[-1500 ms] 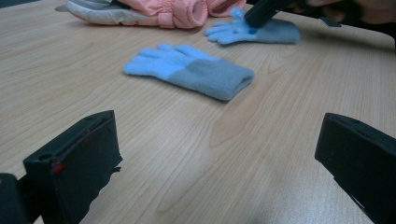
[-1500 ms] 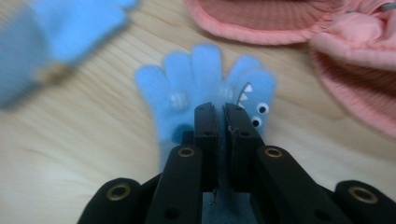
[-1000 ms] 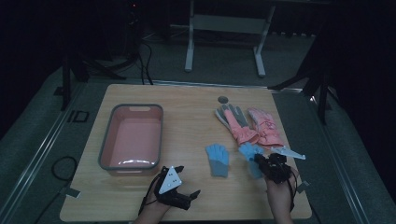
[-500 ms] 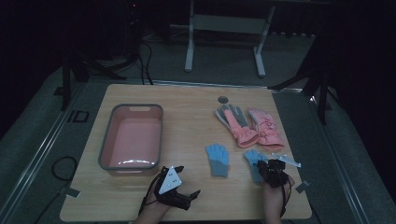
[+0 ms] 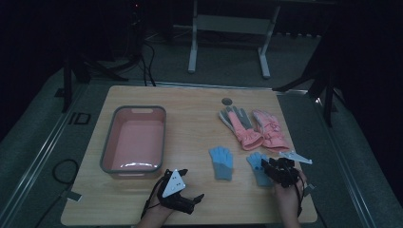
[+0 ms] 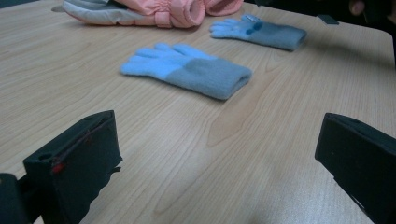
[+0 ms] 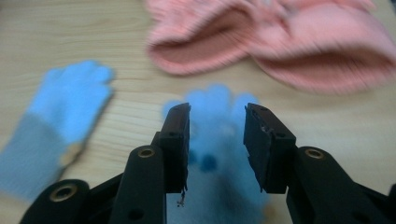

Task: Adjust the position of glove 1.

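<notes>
Right gripper point(image 7: 217, 140) jaws just opening, part-spread, nothing clamped, over the right blue glove point(image 7: 219, 154) at table's 5 o'clock: drop straight, pinch mid-palm fabric; left gripper point(image 5: 183, 202) idle at 7 o'clock, wide open, empty

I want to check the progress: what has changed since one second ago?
The right gripper came nearer the table's near edge over the right blue glove; its jaws have just been opening, gripping nothing. Left gripper, other gloves and the tub stayed.
</notes>
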`<action>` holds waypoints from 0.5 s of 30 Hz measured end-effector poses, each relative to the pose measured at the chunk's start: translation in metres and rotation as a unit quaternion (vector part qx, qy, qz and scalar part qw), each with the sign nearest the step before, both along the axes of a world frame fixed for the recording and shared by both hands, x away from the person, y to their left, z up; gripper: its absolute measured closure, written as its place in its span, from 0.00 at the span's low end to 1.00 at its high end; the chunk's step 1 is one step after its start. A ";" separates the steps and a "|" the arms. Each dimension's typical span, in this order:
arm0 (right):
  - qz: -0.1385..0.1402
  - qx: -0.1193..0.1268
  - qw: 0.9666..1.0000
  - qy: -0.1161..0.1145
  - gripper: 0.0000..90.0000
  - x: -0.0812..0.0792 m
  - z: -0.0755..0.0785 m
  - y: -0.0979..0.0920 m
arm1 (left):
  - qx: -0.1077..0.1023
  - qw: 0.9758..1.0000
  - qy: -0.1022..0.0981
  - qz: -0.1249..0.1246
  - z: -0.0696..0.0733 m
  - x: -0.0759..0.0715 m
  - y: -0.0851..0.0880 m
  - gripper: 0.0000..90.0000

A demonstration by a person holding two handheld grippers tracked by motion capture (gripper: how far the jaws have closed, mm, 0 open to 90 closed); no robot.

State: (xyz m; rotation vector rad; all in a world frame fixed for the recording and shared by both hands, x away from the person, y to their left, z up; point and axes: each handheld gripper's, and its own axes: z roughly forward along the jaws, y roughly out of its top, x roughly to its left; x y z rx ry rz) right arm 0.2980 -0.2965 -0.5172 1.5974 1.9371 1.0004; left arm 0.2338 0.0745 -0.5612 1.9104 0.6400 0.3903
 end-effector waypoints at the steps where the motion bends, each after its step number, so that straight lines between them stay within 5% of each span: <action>1: 0.013 -0.011 1.000 0.001 0.68 0.002 0.001 0.000 | 0.000 1.000 0.000 0.000 0.000 0.000 0.000 0.00; 5: 0.082 -0.017 0.996 0.003 0.69 0.008 0.003 -0.007 | -0.001 1.000 0.000 0.000 0.000 0.000 0.001 0.00; 6: 0.131 -0.042 0.990 0.006 0.70 0.010 0.003 -0.013 | -0.003 1.000 0.003 0.003 0.000 0.000 0.001 0.00; 7: 0.131 -0.042 0.990 0.006 0.70 0.010 0.003 -0.013 | -0.003 1.000 0.003 0.003 0.000 0.000 0.001 0.00; 8: 0.169 -0.056 0.984 0.009 0.71 0.012 0.002 -0.018 | -0.002 1.000 0.003 0.003 0.000 0.001 0.001 0.00; 12: 0.193 -0.062 0.979 0.018 0.71 0.014 0.001 -0.023 | -0.003 1.000 0.004 0.003 0.000 0.001 0.001 0.00; 13: 0.217 -0.065 0.974 0.019 0.71 0.015 -0.002 -0.027 | -0.002 1.000 0.005 0.004 0.000 0.001 0.001 0.00; 15: 0.221 -0.061 0.973 0.018 0.69 0.014 -0.006 -0.027 | -0.002 1.000 0.005 0.005 0.000 0.001 0.000 0.00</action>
